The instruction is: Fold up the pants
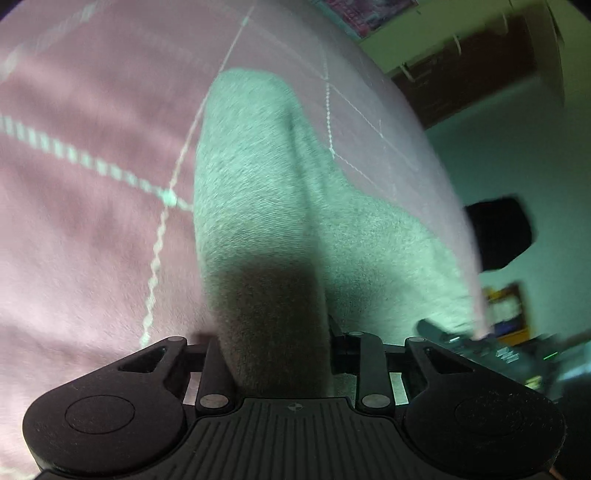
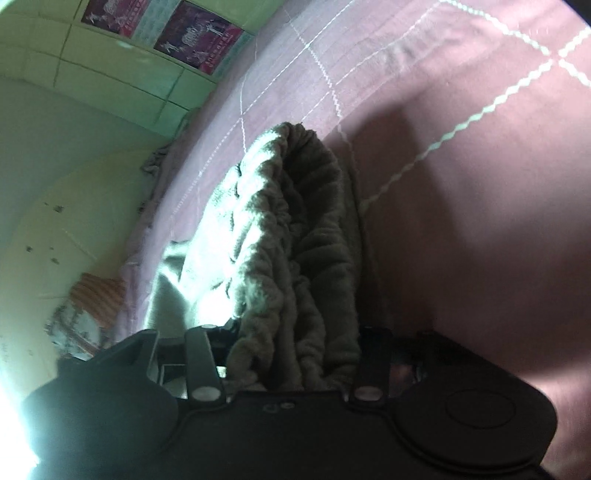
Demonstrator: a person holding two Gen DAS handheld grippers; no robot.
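Observation:
Grey fleece pants [image 1: 258, 177] hang from my left gripper [image 1: 273, 343], which is shut on a thick fold of the fabric; the cloth hides its fingertips. The pants trail forward over a pink quilted bedspread [image 1: 81, 155]. In the right wrist view, my right gripper [image 2: 295, 343] is shut on the gathered elastic waistband of the pants [image 2: 295, 229], lifted above the bedspread [image 2: 480, 184]. The bunched fabric covers its fingertips too.
The bed's edge curves at the right in the left wrist view, with a dark object [image 1: 498, 232] and a cluttered shelf [image 1: 506, 310] beyond. In the right wrist view, a tiled wall with posters [image 2: 192, 33] and a striped cloth [image 2: 96, 295] lie left of the bed.

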